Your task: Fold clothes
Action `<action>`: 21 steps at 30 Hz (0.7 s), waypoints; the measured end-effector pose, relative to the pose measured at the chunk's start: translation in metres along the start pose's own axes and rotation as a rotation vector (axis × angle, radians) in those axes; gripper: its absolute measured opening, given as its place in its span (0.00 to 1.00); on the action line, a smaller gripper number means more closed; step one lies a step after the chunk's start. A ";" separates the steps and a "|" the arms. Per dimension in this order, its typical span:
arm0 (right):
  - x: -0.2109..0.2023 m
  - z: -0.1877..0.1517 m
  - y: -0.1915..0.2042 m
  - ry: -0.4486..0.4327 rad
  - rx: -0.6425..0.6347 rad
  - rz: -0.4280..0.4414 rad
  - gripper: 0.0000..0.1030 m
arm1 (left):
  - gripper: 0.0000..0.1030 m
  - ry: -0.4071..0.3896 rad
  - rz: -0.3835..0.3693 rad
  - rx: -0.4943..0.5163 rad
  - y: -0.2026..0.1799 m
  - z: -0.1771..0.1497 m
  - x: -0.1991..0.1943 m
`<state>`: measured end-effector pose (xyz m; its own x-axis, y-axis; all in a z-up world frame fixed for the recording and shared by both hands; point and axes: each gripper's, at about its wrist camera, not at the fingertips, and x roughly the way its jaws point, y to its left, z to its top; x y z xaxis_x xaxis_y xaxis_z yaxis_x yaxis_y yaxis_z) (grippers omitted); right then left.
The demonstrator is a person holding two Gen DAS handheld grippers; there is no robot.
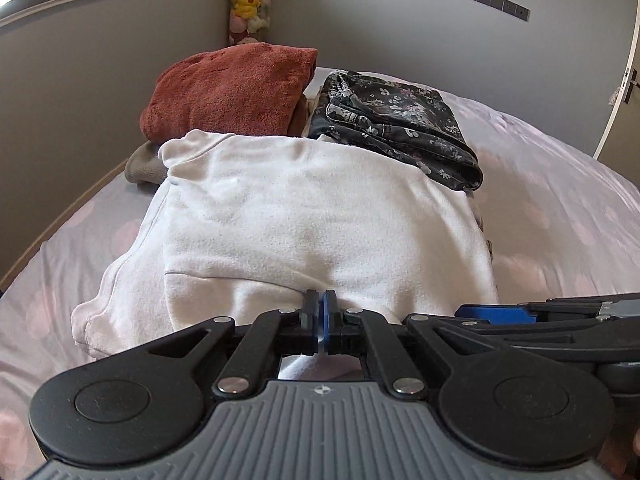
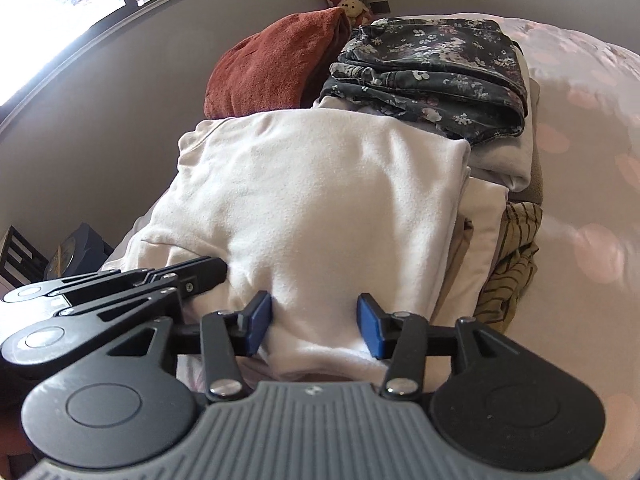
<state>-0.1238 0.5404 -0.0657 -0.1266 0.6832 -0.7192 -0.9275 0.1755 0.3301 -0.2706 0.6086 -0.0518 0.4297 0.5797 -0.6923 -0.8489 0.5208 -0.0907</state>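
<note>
Lying folded on the bed (image 1: 560,208), the white top (image 1: 304,216) sits in front of a rust towel (image 1: 228,88) and a folded floral garment (image 1: 392,120). The left gripper (image 1: 322,312) has its jaws pressed together at the top's near edge; whether cloth is pinched between them cannot be told. The right gripper (image 2: 314,320) stands with jaws apart, the top's near fold between the blue pads (image 2: 370,324) but not squeezed. Striped olive cloth (image 2: 516,264) pokes out beside the pile. A yellow Pikachu plush (image 1: 248,2) sits in the corner. No readable writing shows.
</note>
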 end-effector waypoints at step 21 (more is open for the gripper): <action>-0.092 -0.036 0.029 -0.469 -0.099 -0.218 0.99 | 0.73 -0.316 0.163 -0.128 -0.006 -0.031 -0.086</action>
<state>-0.1514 0.4567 -0.0118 0.2228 0.8860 -0.4066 -0.9463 0.2967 0.1281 -0.3116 0.5359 -0.0142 0.3427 0.8238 -0.4515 -0.9370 0.3346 -0.1006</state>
